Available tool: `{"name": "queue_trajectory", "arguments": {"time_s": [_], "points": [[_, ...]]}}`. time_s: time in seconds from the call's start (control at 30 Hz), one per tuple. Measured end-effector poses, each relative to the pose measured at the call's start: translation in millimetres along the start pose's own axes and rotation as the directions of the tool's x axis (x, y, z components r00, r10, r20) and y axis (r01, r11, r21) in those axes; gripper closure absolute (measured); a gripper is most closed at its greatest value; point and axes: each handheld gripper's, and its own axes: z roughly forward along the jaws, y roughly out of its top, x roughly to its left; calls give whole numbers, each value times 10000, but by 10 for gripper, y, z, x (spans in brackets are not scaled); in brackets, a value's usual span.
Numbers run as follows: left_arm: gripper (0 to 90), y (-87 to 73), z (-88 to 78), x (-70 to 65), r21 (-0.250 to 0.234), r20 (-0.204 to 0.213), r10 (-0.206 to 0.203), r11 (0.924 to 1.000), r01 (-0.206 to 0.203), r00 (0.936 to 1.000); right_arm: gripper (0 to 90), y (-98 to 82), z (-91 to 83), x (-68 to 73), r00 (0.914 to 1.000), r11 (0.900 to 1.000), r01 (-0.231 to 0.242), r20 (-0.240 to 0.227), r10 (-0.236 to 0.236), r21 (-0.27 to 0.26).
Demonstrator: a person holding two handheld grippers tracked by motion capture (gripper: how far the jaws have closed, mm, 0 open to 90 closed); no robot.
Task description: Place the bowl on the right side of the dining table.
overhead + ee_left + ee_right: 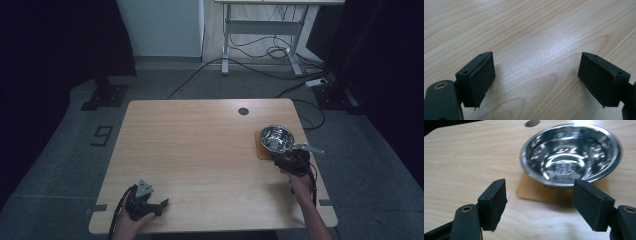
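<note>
A shiny steel pan with a short handle sits on a brown square mat near the table's right edge. My right gripper is just in front of the pan, pointing at it. In the right gripper view its jaws stand wide open and empty, short of the pan and the mat. My left gripper rests at the front left of the table. It is open over bare wood, with nothing between the pads.
The wooden table has a round cable hole at its far middle. Its right edge runs close beside the pan. On the floor behind stand a white desk frame and loose cables.
</note>
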Motion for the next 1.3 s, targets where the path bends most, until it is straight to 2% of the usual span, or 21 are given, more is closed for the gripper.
{"name": "queue_trajectory", "arguments": {"time_s": [0.27,0.4,0.53,0.63,0.8,1.03,1.3], "points": [[138,0,1,0,-8,-1,3,10000,-3,10000,277,-208,-79,209,9960,9987,394,-817,-367,316],[138,0,0,0,-8,-1,1,10000,-1,10000,277,-332,-111,347,9879,9952,830,-1359,-752,522],[138,-1,0,0,-8,-1,5,10000,-5,10000,277,-463,-133,517,9750,9891,1280,-1921,-1119,733],[138,-1,0,-1,-9,-1,6,10000,-6,10000,277,-551,-121,645,9654,9849,1462,-2305,-1216,928],[139,-3,-1,-2,-12,1,8,10000,-8,10000,278,-655,-44,865,9475,9742,1931,-2802,-1543,1165],[139,-4,-2,-4,-11,19,12,10000,-12,10000,284,-749,36,1055,9322,9631,2361,-3101,-1870,1291],[139,-4,-2,-4,-12,23,13,10000,-13,10000,284,-791,60,1091,9266,9565,2563,-3172,-2022,1391]]}}
